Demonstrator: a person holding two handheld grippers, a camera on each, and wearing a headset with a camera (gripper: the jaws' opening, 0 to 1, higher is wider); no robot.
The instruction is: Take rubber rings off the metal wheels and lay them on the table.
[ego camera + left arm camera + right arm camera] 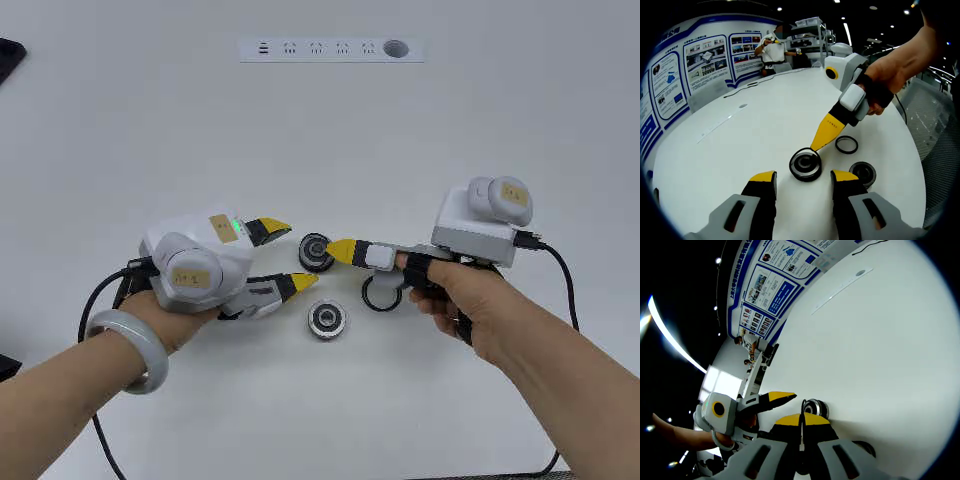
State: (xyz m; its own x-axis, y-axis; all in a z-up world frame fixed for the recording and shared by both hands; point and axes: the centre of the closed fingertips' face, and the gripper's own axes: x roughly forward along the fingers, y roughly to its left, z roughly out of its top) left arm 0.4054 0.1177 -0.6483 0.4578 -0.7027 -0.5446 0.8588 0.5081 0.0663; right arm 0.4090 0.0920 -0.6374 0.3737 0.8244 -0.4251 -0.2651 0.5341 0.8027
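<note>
Eyes on the rubber ring (791, 168): it sits around the metal wheel (317, 252) in the middle of the white surface (200, 120), and in the left gripper view its thin black band loops a little wider than the wheel inside it.

The right gripper (342, 250) comes in from 3 o'clock with its yellow tips pressed tight together. From its own view (801, 420), a thin black strip of ring runs up between those tips, so it has the ring pinched at the wheel's rim.

At 9 o'clock of the wheel, the left gripper (285, 256) has its jaws spread wide with nothing between them. One yellow tip is up near 10 o'clock and the other down near 7, both close to the wheel and clear of it. In its own view (804, 175) the wheel lies just ahead of the open gap.

A loose ring (380, 309) lies flat on the surface at about 4 o'clock of the wheel, right under the right gripper. A second wheel (327, 319) sits at 6 o'clock, apart from the first and with its dark band on. Away at 12 o'clock, a white power strip (331, 48) lies on the surface.
</note>
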